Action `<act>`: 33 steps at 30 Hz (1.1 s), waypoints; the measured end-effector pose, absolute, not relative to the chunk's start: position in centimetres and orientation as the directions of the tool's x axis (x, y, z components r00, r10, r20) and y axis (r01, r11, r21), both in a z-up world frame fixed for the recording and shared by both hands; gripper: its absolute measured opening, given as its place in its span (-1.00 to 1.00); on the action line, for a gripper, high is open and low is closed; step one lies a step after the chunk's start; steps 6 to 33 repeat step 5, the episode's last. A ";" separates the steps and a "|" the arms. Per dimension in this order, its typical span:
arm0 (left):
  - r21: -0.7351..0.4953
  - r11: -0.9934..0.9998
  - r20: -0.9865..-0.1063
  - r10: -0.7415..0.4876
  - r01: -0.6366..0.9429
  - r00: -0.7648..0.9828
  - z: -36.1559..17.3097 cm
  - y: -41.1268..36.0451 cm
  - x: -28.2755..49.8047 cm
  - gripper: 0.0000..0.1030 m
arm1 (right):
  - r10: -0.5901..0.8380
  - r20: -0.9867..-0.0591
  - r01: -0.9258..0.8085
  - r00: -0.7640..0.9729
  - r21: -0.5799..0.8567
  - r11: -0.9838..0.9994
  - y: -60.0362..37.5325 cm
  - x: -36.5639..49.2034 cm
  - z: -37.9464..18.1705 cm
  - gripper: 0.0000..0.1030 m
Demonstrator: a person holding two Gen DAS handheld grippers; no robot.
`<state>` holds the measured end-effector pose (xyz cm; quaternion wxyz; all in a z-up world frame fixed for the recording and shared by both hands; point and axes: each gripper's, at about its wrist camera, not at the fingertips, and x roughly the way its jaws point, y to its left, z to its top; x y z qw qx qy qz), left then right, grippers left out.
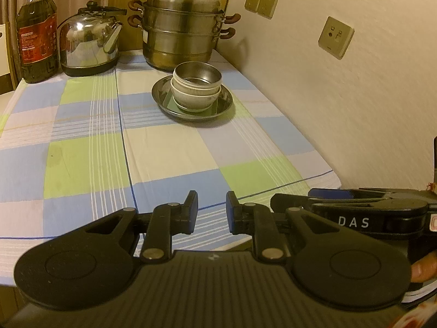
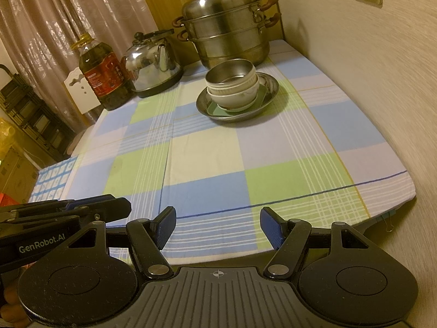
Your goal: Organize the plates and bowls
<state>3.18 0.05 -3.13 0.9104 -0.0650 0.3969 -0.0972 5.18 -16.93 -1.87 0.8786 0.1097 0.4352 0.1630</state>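
Left wrist view first: our left gripper [image 1: 212, 209] sits at 6 o'clock over the near edge of the table, fingers [image 1: 191, 207] drawn narrow with only a slim gap, and nothing is between them. At 4 o'clock we catch the right gripper [image 1: 341, 205] just beside it, seen side-on, with a fingertip of the person's hand [image 1: 423, 269] behind it.

From the right wrist view, our right gripper [image 2: 217, 227] is at 6 o'clock, fingers [image 2: 165, 225] spread wide and empty, checked cloth [image 2: 207, 158] showing between them. The left gripper [image 2: 82, 210] pokes in at 8 o'clock.

Moving out across the cloth, we reach the stack at about 12 o'clock, well apart from both grippers: a steel plate [image 1: 164, 93] flat on the cloth, a small green dish [image 2: 214, 109] lying in it, white bowls [image 1: 191, 99] nested on that, and a steel bowl [image 1: 196, 73] sitting in the top one, tilted a little.

Farther back, we see the steamer [image 1: 180, 30] just behind the stack at 12 o'clock, lid on. The kettle [image 1: 87, 43] stands at 11 o'clock beside it, and the oil bottle [image 1: 37, 35] at 10 o'clock next to the kettle. The wall [image 1: 355, 95] runs along the table's right edge from 1 to 3 o'clock, with sockets [image 1: 260, 2] on it.
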 end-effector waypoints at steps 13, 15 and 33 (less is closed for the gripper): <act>-0.201 0.973 -0.715 -0.228 0.117 0.661 -3.2 0.2 3.8 -0.63 | 0.379 -0.731 -0.186 0.568 0.335 0.924 -16.6 5.6 -1.8 0.32; -0.201 0.973 -0.715 -0.228 0.117 0.661 -3.2 0.2 3.8 -0.63 | 0.379 -0.731 -0.186 0.568 0.335 0.924 -16.6 5.6 -1.8 0.32; -0.201 0.973 -0.715 -0.228 0.117 0.661 -3.2 0.2 3.8 -0.63 | 0.379 -0.731 -0.186 0.568 0.335 0.924 -16.6 5.6 -1.8 0.32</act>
